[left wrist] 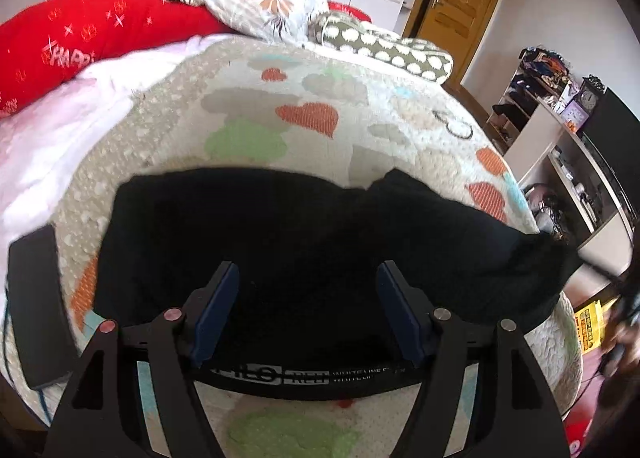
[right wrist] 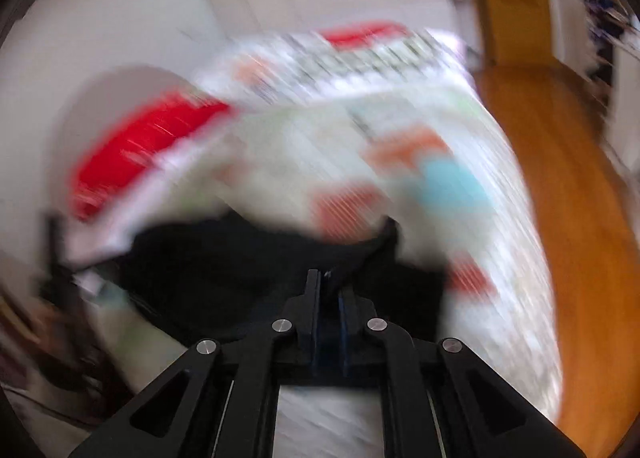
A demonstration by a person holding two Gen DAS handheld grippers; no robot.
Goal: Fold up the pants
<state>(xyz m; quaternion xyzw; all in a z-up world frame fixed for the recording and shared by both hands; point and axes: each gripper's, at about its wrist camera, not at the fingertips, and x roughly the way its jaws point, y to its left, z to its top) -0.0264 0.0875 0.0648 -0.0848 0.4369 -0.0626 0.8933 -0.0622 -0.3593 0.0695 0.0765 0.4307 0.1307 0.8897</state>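
Black fabric pants (left wrist: 280,242): bunched on heart-print quilt (left wrist: 304,113); waistband reads "WHITE LINE". Red pillow (left wrist: 80,45): "HAPPY". Left gripper (left wrist: 308,278) jaws wide, empty; right gripper (right wrist: 329,290) pinching pants.

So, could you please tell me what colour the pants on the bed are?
Black pants, with white lettering on the waistband; clearest in the left wrist view.
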